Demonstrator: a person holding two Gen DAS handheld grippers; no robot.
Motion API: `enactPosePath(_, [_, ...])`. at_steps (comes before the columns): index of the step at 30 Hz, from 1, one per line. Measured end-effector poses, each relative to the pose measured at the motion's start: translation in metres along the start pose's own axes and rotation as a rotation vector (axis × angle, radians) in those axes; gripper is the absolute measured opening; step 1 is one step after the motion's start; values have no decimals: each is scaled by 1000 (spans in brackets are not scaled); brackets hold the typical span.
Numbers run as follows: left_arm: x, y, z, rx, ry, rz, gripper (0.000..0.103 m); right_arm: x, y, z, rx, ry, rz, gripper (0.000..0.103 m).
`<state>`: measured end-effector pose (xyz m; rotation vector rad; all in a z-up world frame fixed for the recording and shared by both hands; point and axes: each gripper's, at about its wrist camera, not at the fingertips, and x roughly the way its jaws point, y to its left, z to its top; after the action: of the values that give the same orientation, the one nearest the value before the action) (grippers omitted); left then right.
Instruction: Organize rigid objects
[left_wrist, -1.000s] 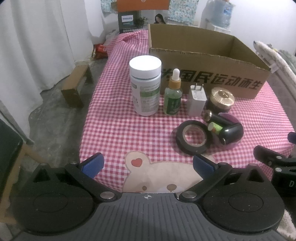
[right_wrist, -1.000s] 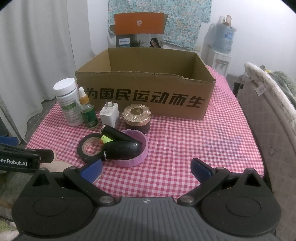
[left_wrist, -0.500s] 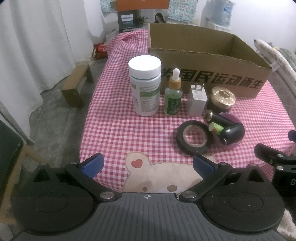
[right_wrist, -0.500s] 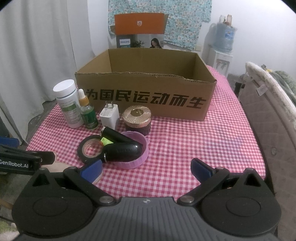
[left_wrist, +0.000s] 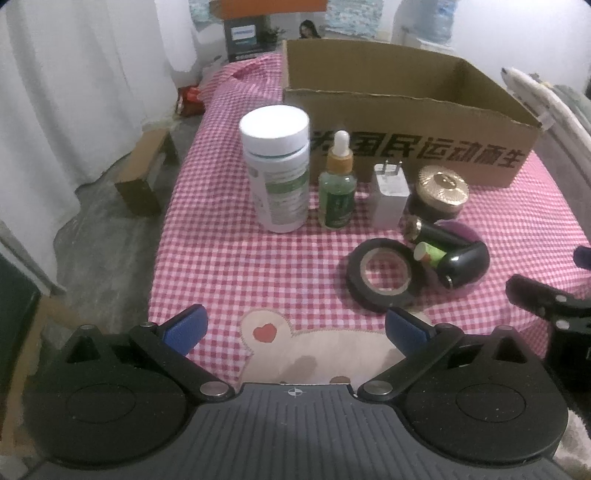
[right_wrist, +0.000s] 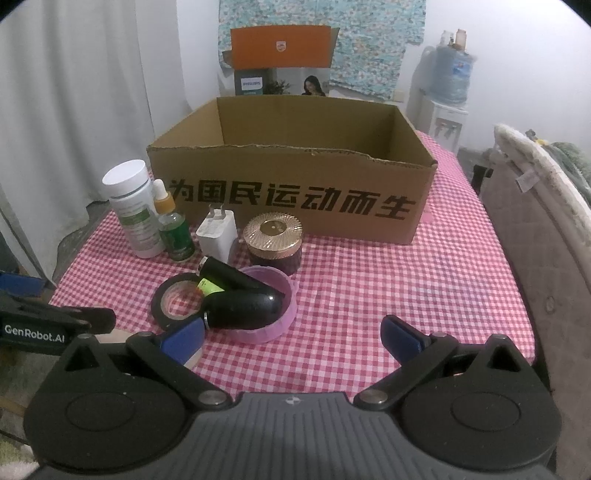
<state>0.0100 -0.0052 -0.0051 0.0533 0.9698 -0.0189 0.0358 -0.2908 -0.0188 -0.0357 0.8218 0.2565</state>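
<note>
Beside cardboard box (right_wrist: 291, 203), bare tablecloth (right_wrist: 406, 288).

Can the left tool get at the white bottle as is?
Probably yes. The left tool is open, with bare cloth between it and the white bottle; the dropper bottle stands close on one side.

Upright bottles (left_wrist: 277, 168) before open box (right_wrist: 295, 192)

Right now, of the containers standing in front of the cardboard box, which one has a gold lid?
The squat dark jar with the ribbed gold lid, at the right end of the row. The tall white supplement bottle has a white cap; the green dropper bottle has a white bulb.
</note>
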Motion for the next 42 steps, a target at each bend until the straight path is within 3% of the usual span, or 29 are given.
enactPosePath(7, [3,-11,12,63,-45,-54,103,1,-28,9,62,-48,66,103])
enactPosePath(13, [10,-19,23,100,-49,-190,103,-11,-65,31,95,-120,130,103])
enactPosePath(16, [11,-29,26,138,-51,-233,101,-3,-73,36,108,-95,183,99])
enactPosePath(20, [10,-45,26,208,-41,-293,90,30,-72,33,119,37,268,70])
enactPosePath(24, [10,-59,22,278,-19,-332,68,51,-67,32,123,134,343,58])
enactPosePath(32, [23,-74,22,346,20,-332,38,76,-69,23,170,246,444,27])
enactPosePath(36, [31,-78,27,347,52,-341,25,83,-68,19,164,247,461,20])
enactPosePath(42, [29,-82,28,351,53,-355,23,90,-75,24,170,226,457,19])
